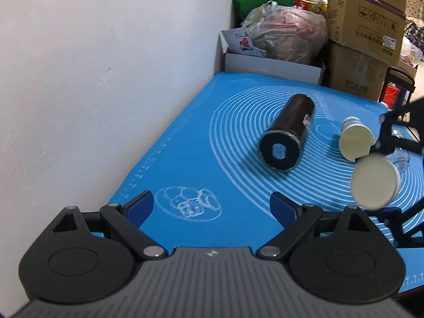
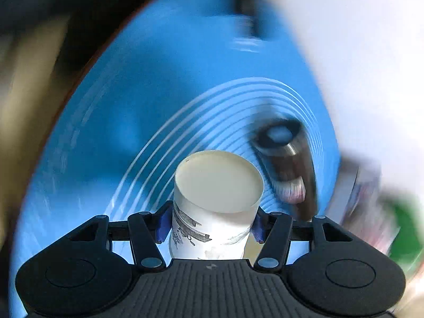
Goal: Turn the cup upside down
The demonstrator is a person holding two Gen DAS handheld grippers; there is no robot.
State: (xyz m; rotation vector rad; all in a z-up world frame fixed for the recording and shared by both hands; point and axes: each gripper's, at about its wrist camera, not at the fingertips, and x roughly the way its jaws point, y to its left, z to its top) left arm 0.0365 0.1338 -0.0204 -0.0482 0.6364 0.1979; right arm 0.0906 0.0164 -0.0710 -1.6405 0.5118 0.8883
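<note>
My right gripper point(image 2: 210, 225) is shut on a white paper cup point(image 2: 217, 201) with grey print, held above the blue mat; its flat cream end faces the camera. The right wrist view is blurred by motion. In the left wrist view the same cup point(image 1: 375, 182) hangs blurred at the right, held by the black right gripper. A second white paper cup point(image 1: 355, 139) lies on the mat beside it. My left gripper point(image 1: 212, 208) is open and empty, low over the mat's near left part.
A dark cylindrical bottle point(image 1: 288, 137) lies on its side on the blue mat point(image 1: 185, 145), also blurred in the right wrist view point(image 2: 286, 164). A white wall point(image 1: 92, 79) borders the left. Cardboard boxes point(image 1: 365, 26), a plastic bag point(image 1: 288, 34) and a white box point(image 1: 273, 66) stand behind the mat.
</note>
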